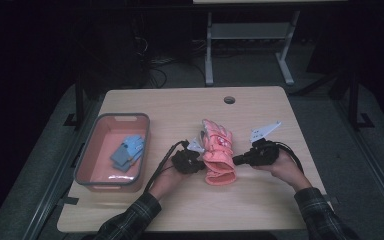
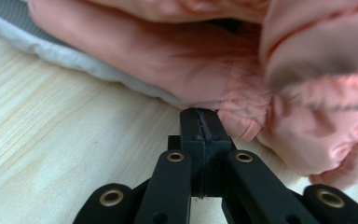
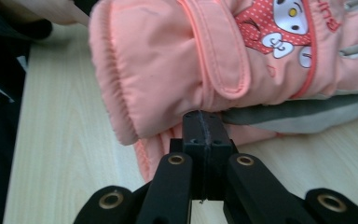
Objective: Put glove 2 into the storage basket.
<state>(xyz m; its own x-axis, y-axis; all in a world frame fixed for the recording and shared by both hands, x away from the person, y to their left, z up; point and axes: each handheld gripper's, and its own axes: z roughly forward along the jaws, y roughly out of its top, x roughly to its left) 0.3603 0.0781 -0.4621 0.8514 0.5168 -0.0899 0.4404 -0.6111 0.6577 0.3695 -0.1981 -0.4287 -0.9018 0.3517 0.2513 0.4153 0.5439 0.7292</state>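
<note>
Over at 9 o'clock on the table (image 1: 260, 200) we had the grey-rimmed bin (image 1: 96, 184) with a blue glove (image 1: 129, 151) lying inside, well clear of us. Our left gripper (image 1: 198, 161) sat at the pink gloves' (image 1: 217, 152) left edge, jaws pressed together with nothing visibly between them. The pink gloves lay stacked mid-table, cuffs toward 6 o'clock. Our right gripper (image 1: 236, 160) met the cuff's right edge, jaws together too. At 12 o'clock was a cable hole (image 1: 229, 100). Nothing blocked either side.
</note>
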